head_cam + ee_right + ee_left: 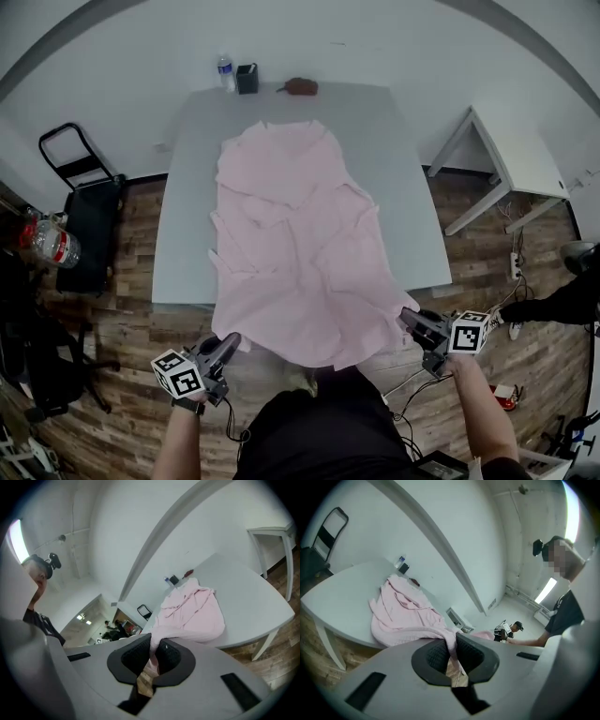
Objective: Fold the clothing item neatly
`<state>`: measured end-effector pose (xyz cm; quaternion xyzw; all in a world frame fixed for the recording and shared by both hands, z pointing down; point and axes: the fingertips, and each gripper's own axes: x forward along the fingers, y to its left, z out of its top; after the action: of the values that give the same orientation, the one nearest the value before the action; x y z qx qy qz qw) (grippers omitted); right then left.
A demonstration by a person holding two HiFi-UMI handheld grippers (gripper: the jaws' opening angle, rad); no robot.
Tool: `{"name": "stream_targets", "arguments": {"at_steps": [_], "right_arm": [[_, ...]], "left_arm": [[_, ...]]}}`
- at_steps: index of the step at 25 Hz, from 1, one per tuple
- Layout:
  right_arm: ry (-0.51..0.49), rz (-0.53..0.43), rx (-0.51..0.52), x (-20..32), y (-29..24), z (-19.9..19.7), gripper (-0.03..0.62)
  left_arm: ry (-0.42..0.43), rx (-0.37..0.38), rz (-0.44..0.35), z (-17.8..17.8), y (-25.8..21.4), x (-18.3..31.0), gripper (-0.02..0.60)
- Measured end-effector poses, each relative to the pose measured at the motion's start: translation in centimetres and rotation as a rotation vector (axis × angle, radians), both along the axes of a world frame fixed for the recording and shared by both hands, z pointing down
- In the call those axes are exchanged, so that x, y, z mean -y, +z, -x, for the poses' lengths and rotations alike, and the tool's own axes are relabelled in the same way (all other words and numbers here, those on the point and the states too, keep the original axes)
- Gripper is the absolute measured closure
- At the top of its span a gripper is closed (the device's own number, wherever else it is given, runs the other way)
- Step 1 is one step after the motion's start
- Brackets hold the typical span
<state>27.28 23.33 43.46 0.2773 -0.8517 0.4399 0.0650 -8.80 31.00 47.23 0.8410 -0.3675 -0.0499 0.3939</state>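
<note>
Barely begun: the pink garment (295,244) is pinched at both near corners, with no fold made yet.
The left gripper (231,341) and right gripper (406,318) are each clamped on a corner of the cloth, holding its near edge beyond the bench (183,206) front. The rest lies rumpled along the bench top, so smoothing and every fold likely remain.

We find the right gripper (153,657) clamped on a fold of the pink garment (193,612) — the rest lies rumpled on the white table (255,604).
</note>
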Motion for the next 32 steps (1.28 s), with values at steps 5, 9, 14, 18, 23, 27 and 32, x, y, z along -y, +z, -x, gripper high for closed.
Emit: {"name": "stream_targets", "arguments": {"at_steps": [5,9,14,18,23,27,32], "right_arm": [[0.030,-0.045,0.016,6.5,-2.0,1.2,0.566],[0.066,-0.038,0.012,12.6,-1.6,1.8,0.566],[0.073,0.018,-0.027,20.4,1.2,2.8,0.566],[0.064,0.112,-0.067,26.5,4.7,4.3,0.566],[0.019,0.237,-0.113,31.7,8.8,6.2,0.566],[0.000,0.292,-0.069,34.9,10.8,7.5,0.566],[-0.086,0.373,-0.152,36.0,14.6,7.5,0.463]], "left_arm": [[-0.062,-0.024,-0.023,1.4,-2.0,6.3,0.566],[-0.107,-0.041,0.013,2.4,-1.8,12.1,0.566],[-0.187,-0.074,0.152,4.0,1.1,18.2,0.566],[-0.241,-0.113,0.277,4.8,3.9,22.8,0.566],[-0.280,-0.114,0.362,5.5,6.1,28.4,0.565],[-0.354,-0.122,0.411,6.8,7.7,30.8,0.565],[-0.436,-0.189,0.476,8.7,10.6,30.9,0.443]]}}
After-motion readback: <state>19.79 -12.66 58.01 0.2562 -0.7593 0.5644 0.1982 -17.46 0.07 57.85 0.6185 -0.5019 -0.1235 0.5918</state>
